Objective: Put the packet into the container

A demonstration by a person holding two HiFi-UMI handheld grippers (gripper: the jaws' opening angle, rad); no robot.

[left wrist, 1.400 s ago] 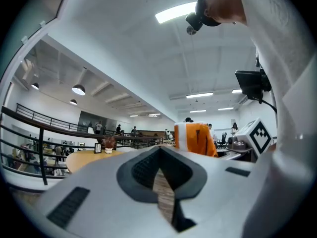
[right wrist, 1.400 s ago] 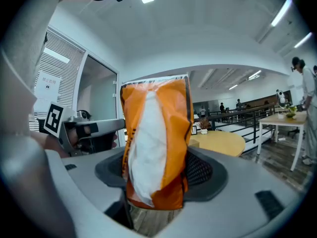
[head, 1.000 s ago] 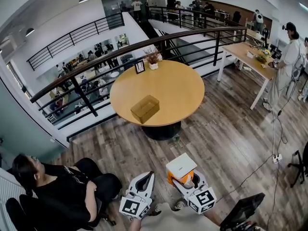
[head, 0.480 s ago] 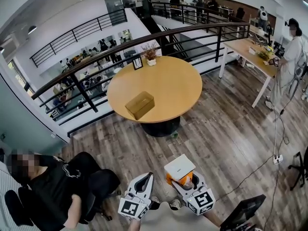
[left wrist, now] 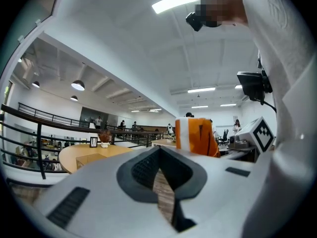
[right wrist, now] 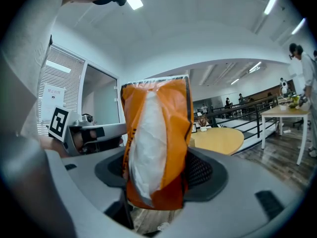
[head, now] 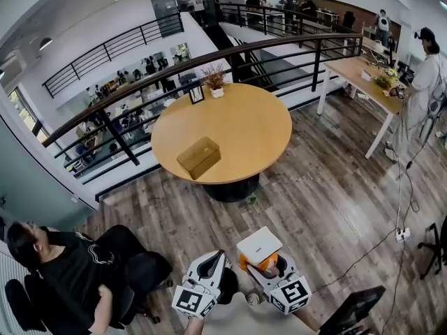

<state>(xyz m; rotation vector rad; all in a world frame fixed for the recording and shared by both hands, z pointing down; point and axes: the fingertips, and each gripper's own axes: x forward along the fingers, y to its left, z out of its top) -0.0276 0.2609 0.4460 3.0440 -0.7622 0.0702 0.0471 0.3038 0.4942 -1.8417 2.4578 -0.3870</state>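
Note:
My right gripper (head: 260, 257) is shut on an orange and white packet (head: 259, 243), which stands upright between the jaws (right wrist: 156, 148). The left gripper (head: 218, 258) hangs beside it at the left, jaws together with nothing in them (left wrist: 158, 150). From the left gripper view the packet (left wrist: 196, 135) shows just to the right. The container (head: 198, 157), an amber open box, sits on the near left part of a round wooden table (head: 241, 117) well ahead of both grippers. In the left gripper view the container (left wrist: 93, 158) is small and far.
A potted plant (head: 214, 84) and a small picture frame (head: 195, 93) stand at the table's far edge, before a black railing (head: 126, 114). A person (head: 70, 278) sits at the lower left. A long table (head: 363, 82) and a standing person (head: 422, 75) are at the right. Cables (head: 401, 232) lie on the floor.
The round table and container have drifted slightly left in the head view. The seated person has shifted. Both grippers stay where they were, the packet still held.

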